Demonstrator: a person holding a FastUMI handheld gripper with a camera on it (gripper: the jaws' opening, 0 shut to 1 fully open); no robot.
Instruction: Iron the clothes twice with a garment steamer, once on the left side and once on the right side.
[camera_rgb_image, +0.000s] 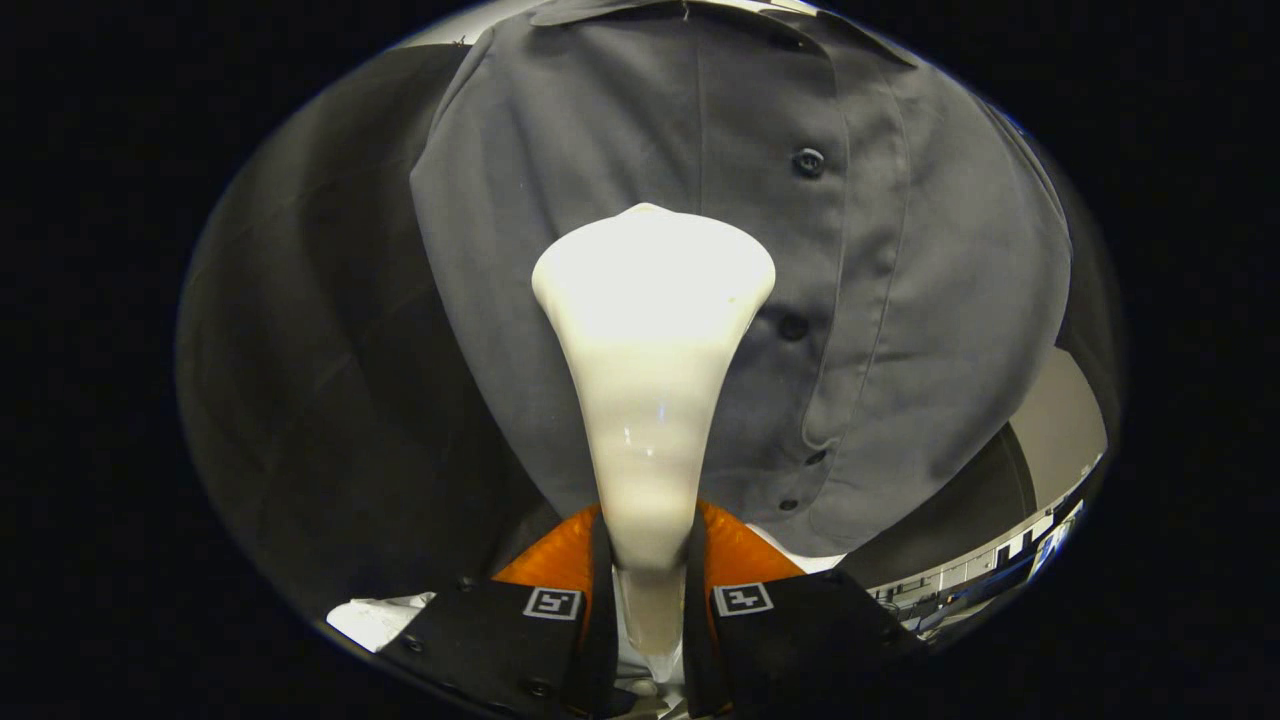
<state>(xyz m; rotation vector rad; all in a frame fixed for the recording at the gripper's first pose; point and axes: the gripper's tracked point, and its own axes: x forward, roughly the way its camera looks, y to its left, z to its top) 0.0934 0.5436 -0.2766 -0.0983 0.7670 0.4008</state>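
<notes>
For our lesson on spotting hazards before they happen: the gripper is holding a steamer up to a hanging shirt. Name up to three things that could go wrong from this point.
1. The gripper clamps only the narrow lower handle of the white steamer; its wide head sits far ahead of the fingers, so it could tilt or slip in the grip.
2. The head lies beside the button placket of the grey shirt; a stroke drifting sideways could catch a button.
3. The shirt hangs loose, so it may swing away and bunch.

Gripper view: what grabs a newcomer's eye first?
The bright white garment steamer, clamped by its handle in the gripper, its wide head forward beyond the fingers. Behind it hangs a grey shirt; the head lies over the panel just beside the row of dark buttons.
</notes>
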